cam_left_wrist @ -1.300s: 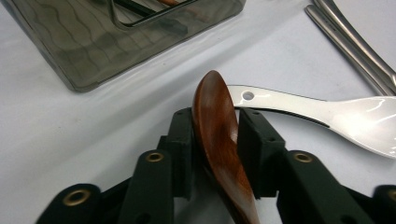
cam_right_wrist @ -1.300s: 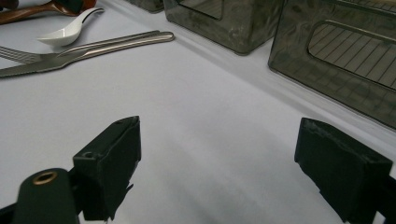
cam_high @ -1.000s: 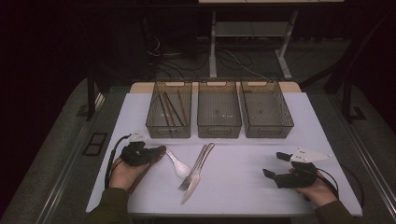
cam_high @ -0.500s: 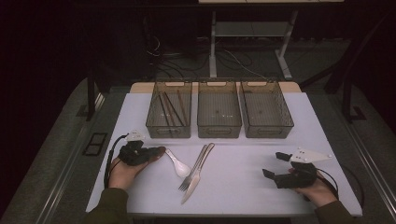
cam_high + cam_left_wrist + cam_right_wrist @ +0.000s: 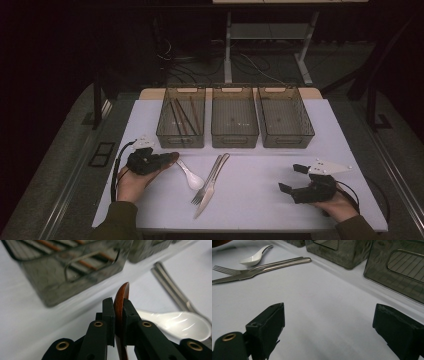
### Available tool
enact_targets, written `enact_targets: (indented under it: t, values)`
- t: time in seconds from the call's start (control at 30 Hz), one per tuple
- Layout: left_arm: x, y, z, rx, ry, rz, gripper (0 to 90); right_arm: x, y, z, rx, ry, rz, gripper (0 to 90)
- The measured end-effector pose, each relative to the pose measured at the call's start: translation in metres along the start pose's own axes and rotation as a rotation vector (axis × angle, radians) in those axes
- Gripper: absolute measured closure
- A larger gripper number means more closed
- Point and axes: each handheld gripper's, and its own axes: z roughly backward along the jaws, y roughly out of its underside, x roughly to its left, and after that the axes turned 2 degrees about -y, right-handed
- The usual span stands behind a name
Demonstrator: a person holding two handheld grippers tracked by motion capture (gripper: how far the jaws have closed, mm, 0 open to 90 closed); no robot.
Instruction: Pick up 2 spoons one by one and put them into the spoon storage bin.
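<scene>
My left gripper (image 5: pixel 162 160) lies at the table's left, shut on a brown wooden utensil (image 5: pixel 171 156). In the left gripper view the black jaws (image 5: pixel 118 302) pinch that wooden piece (image 5: pixel 124 290) edge-on, and its rounded tip sticks out beyond them. Just to its right lie a white spoon (image 5: pixel 191 176), a fork (image 5: pixel 204 189) and a knife (image 5: pixel 214 185). My right gripper (image 5: pixel 292 178) rests at the table's right, open and with nothing between its fingers (image 5: pixel 329 322).
Three dark see-through bins stand in a row at the back: the left bin (image 5: pixel 180 142) holds brown chopsticks, and the middle bin (image 5: pixel 235 142) and right bin (image 5: pixel 287 142) look bare. White tabletop (image 5: pixel 260 170) lies between the cutlery and my right gripper.
The left hand has shifted only slightly while keeping hold of the wooden utensil. The right hand has stayed where it was.
</scene>
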Motion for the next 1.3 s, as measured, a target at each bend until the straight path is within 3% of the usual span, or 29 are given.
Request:
enact_targets:
  t: [0.67,1.0,1.3]
  values:
    - [-0.035,-0.055,-0.026,-0.101,0.049,-0.078,82.6,0.002,-0.001,0.000,-0.022,-0.014,0.031,10.7]
    - [-0.040,-0.078,-0.045,-0.142,0.072,-0.041,82.5,0.002,-0.001,0.002,-0.025,-0.010,0.030,10.7]
    - [-0.042,-0.098,-0.066,-0.170,0.062,-0.020,82.5,0.002,-0.001,0.003,-0.038,-0.003,0.030,10.7]
